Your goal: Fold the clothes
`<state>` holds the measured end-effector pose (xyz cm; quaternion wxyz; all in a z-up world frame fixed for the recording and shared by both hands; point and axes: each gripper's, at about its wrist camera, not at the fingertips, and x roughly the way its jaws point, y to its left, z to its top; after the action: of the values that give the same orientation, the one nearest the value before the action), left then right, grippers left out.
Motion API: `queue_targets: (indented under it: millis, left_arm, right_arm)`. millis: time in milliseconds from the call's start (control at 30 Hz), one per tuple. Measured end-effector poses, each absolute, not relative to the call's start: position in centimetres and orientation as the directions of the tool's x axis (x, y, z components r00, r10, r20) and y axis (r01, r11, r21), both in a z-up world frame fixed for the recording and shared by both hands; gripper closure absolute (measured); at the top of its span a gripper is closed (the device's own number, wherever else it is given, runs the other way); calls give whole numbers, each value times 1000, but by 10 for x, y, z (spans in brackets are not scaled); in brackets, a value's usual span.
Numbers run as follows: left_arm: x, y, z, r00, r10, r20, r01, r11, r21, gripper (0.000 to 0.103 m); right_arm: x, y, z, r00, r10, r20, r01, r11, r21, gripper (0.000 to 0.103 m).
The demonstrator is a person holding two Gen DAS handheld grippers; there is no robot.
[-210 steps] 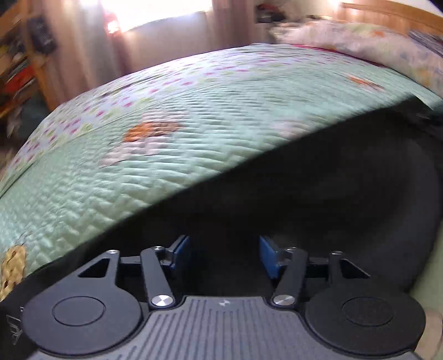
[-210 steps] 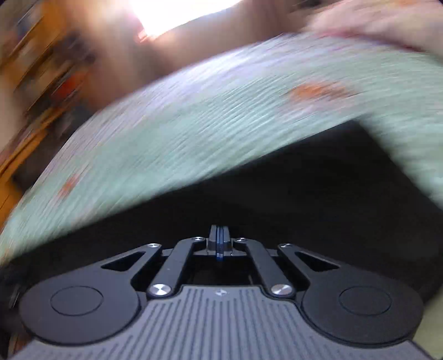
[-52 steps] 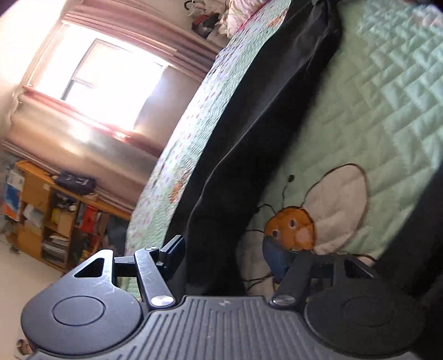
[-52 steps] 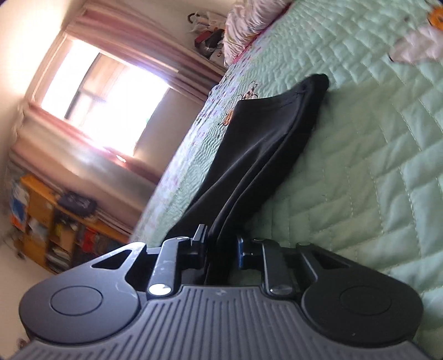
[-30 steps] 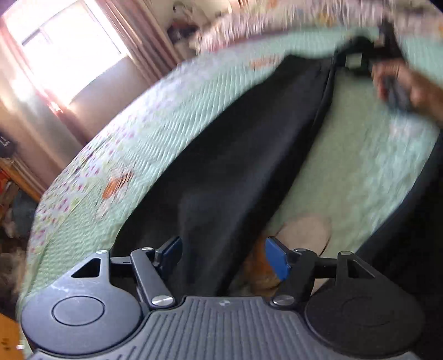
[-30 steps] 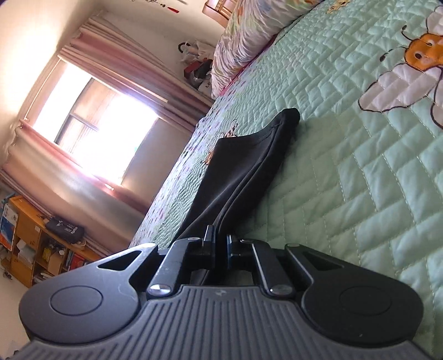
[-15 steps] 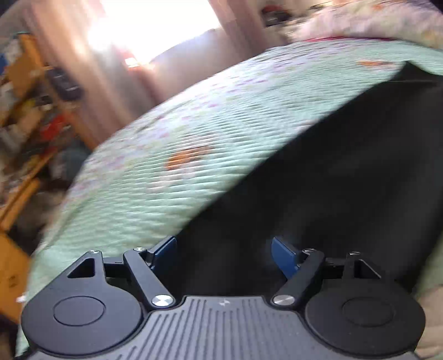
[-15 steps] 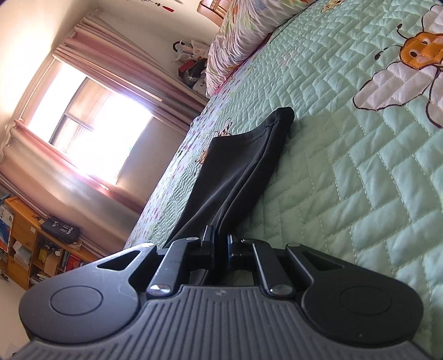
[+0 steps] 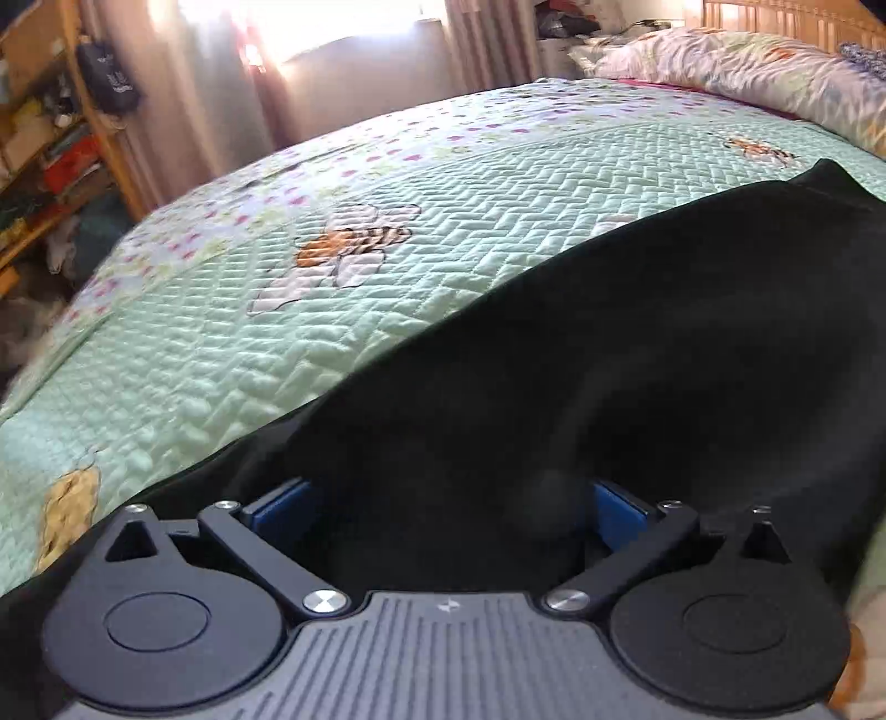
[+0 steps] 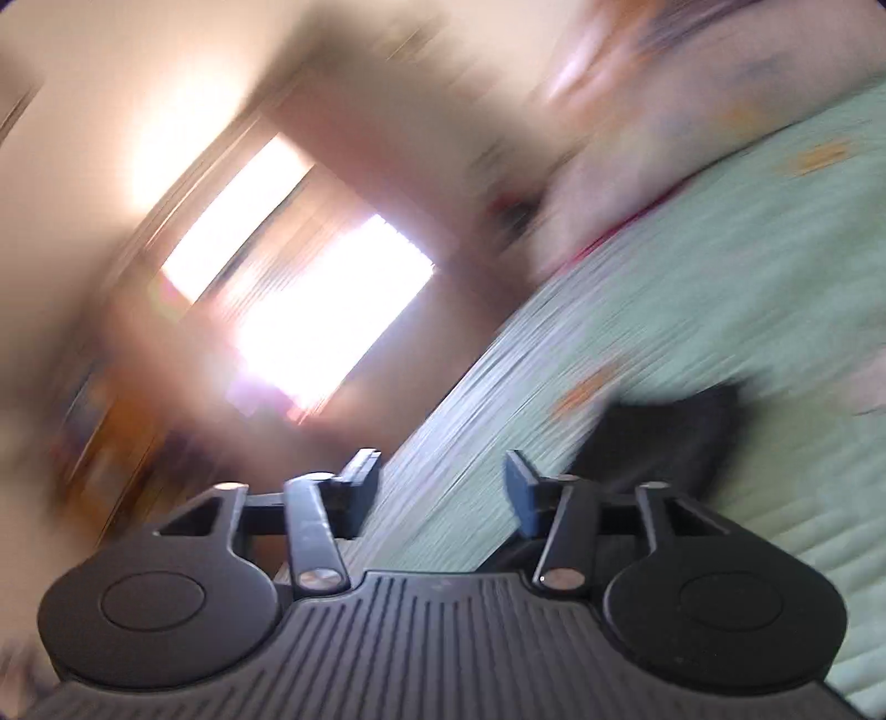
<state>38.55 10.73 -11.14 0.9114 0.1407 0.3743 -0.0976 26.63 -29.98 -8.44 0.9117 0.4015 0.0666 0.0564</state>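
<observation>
A black garment [image 9: 637, 343] lies spread across the mint green quilted bedspread [image 9: 232, 343], filling the lower right of the left wrist view. My left gripper [image 9: 448, 509] is open, its blue pads [image 9: 279, 504] wide apart, with black cloth bunched between them. The right wrist view is badly blurred by motion. There my right gripper [image 10: 443, 487] is open with nothing between its fingers, tilted up off the bed. A dark fold of the garment [image 10: 664, 437] lies on the bedspread [image 10: 692, 310] just right of its right finger.
Floral pillows [image 9: 736, 61] and a wooden headboard [image 9: 786, 16] sit at the far right of the bed. A wooden shelf unit [image 9: 39, 127] crowded with items stands left of the bed. A bright curtained window [image 9: 343, 27] is behind.
My right gripper has opened and let go of the garment, then swung up and away fast. My left gripper has settled lower over the black cloth, still open.
</observation>
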Motion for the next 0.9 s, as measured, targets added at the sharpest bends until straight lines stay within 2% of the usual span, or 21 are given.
queue_targets:
  millis: [33,100,200,233,333,400,433,467,533,567,600,667,733,800,833,900]
  left_arm:
    - [393,111,-111,700,-81,-709,270,950,159,0]
    - [394,113,-105,701,-96,-707,268,954,136,0]
    - [391,123,-101,679,-161,-716,283,958,53,7]
    - [391,128,-99,671,-187,-718,284,959,16,7]
    - [380,153,-90,729,-153,-667,165,985,-46,8]
    - [381,165,-91,756,-63,-652,69,997,-17,9]
    - [378,166,-88,755,-72,-652,68,997,-32,12]
    - [376,166,-86,756,-107,-646,90,994,-59,12]
    - [370,151,-87,747,-136,-651,157,987,-25,11]
    - [367,144,-88,742,-149,-654,190,982,-8,9]
    - [367,134,-97,727,-120,-676,206,977,49,5]
    - [367,116,-114,700,-58,-712,240,958,157,0]
    - [370,122,-110,740,-50,-670,169,979,114,1]
    - [373,133,-102,765,-37,-643,113,991,77,0]
    - [374,138,-99,777,-29,-629,85,995,58,6]
    - [377,152,-93,788,-63,-612,71,997,-12,6]
  right_arm:
    - [279,-284,-89,957,275,-96,-116,663,740,41]
    - [306,-253,-109,873,449,-192,-165,642,749,41]
    - [336,-222,-147,766,518,-380,-107,686,720,41]
    - [337,-222,-148,766,507,-395,-103,703,703,44]
    - [343,-224,-150,766,470,-438,-91,755,650,51]
    - [343,-229,-149,795,397,-459,-58,802,594,62]
    - [343,-230,-149,800,386,-460,-47,804,593,63]
    - [343,-233,-147,803,389,-452,-45,796,604,62]
    - [345,-232,-144,805,393,-445,-49,790,611,59]
    - [345,-231,-142,806,398,-439,-52,786,617,55]
    - [345,-230,-140,805,420,-419,-65,764,642,48]
    - [347,-230,-140,792,443,-420,-82,759,646,43]
    - [350,-230,-142,773,445,-452,-90,782,617,44]
    - [353,-234,-145,777,425,-464,-68,790,609,89]
    - [354,-236,-146,779,415,-469,-58,794,606,96]
    - [356,-240,-149,783,395,-481,-37,801,598,99]
